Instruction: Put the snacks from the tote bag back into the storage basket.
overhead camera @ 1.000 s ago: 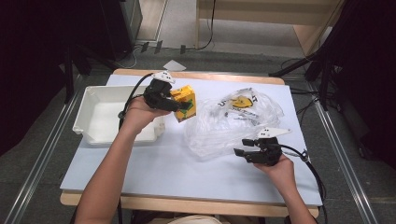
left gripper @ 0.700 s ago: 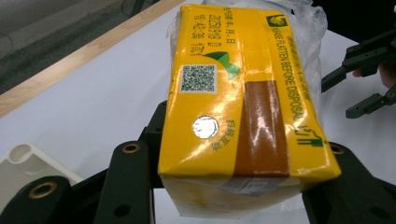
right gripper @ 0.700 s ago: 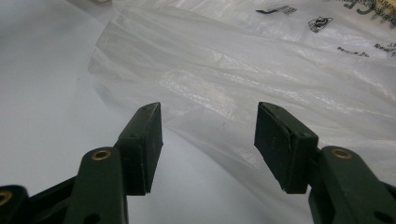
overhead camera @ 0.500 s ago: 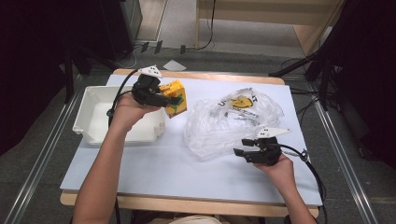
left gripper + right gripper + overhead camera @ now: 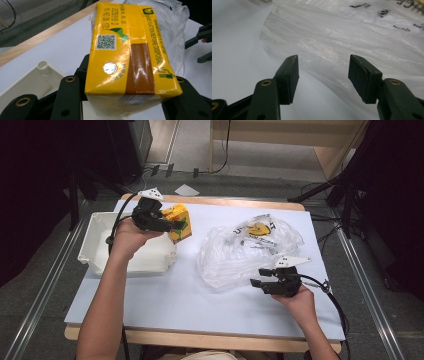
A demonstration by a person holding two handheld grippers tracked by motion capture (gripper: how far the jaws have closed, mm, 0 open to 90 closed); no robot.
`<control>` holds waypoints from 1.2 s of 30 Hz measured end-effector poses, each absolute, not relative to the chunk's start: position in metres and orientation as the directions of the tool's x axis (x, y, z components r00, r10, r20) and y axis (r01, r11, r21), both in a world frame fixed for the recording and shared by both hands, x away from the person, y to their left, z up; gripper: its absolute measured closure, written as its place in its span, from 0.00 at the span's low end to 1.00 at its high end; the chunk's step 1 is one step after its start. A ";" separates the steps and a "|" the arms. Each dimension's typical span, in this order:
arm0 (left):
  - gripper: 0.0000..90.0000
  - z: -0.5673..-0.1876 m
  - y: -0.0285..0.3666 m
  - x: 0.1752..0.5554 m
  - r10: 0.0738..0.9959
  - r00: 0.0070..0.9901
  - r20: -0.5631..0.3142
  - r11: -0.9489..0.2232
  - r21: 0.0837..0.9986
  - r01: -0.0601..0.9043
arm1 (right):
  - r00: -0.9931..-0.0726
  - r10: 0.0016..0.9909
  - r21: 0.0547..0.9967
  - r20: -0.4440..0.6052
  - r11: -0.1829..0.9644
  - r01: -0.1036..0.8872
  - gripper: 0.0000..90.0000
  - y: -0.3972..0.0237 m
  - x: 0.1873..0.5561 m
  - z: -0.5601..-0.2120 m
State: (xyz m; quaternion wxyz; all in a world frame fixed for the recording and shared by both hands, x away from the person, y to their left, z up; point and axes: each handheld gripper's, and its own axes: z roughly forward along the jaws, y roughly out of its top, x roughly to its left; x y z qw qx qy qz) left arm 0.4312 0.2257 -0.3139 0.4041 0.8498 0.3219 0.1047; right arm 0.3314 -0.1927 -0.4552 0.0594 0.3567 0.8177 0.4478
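My left gripper [image 5: 167,224] is shut on a yellow drink carton [image 5: 178,222], held in the air over the right end of the white tray [image 5: 97,249]. In the left gripper view the carton [image 5: 125,52] lies between the black jaws, its foil straw hole and QR code facing up. A crumpled clear plastic bag [image 5: 245,251] with yellow print lies on the table's right half. My right gripper [image 5: 261,285] stands open at the bag's lower edge, jaws pointing left. In the right gripper view the open gripper [image 5: 323,71] has thin bag film [image 5: 352,37] between and beyond its jaws.
The white table [image 5: 165,295] has a wooden edge [image 5: 210,200] at the back. Cables trail from both grippers. Dark stands and floor surround the table. The other gripper [image 5: 201,42] shows far right in the left gripper view.
My left gripper has carried the carton leftward, from beside the bag toward the tray's right end. The right gripper has stayed still and open.
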 end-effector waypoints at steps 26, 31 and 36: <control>0.59 -0.317 0.271 0.437 0.707 0.703 -0.078 -0.409 0.766 0.496 | -0.745 0.628 0.772 0.225 0.352 0.530 0.48 -0.190 0.332 -0.458; 0.59 -0.320 0.275 0.438 0.718 0.695 -0.052 -0.428 0.754 0.498 | -0.746 0.627 0.771 0.224 0.354 0.529 0.48 -0.189 0.332 -0.458; 0.59 -0.324 0.280 0.441 0.723 0.689 -0.056 -0.420 0.756 0.502 | -0.745 0.628 0.771 0.224 0.353 0.530 0.48 -0.189 0.332 -0.458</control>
